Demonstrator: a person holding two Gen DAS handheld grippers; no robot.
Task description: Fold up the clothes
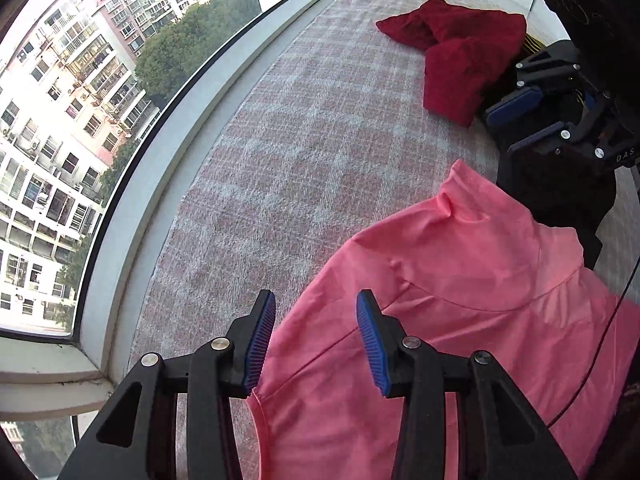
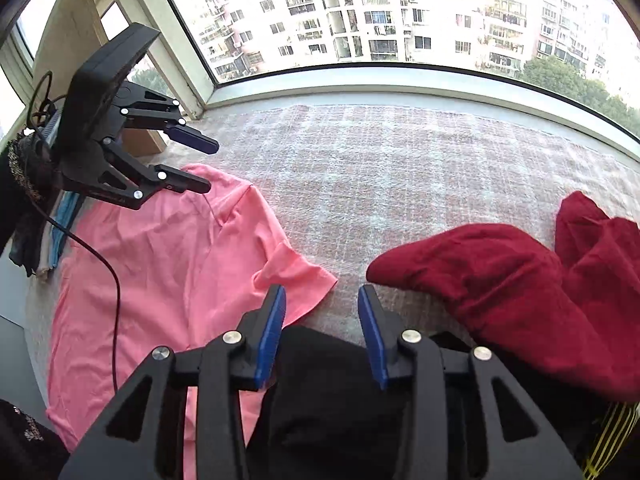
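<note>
1. Two hand-held grippers hang over a checked pink-and-white mat (image 2: 400, 184) laid along a window ledge. Both have their jaws spread apart and nothing between them.

2. Left gripper (image 1: 316, 332): it hovers above the left shoulder and sleeve end of a pink shirt (image 1: 460, 280). Its blue pads (image 1: 260, 344) straddle the sleeve seam without closing on it. In my judgement it is lined up to take hold of that edge.

3. Right gripper (image 2: 322, 328): it hovers near the shirt's other short sleeve (image 2: 304, 276), above a black garment (image 2: 332, 392) at the near edge. I judge it is placed to reach that sleeve or side.

4. The pink shirt lies spread on the left part of the mat, collar toward the far side and both sleeves out. It is loosely flat, with a few wrinkles, and shows no fold lines.

5. A dark red garment (image 2: 520, 292) lies crumpled to the right, well apart from the shirt. A yellow-striped dark item (image 2: 608, 432) shows beneath its near edge.

6. A small stack of folded-looking cloth (image 2: 60, 232), blue and pale, sits at the far left beside the shirt. I cannot tell what it is.

7. A black cable (image 2: 112, 280) trails across the shirt's left side and could snag during a fold.
</note>
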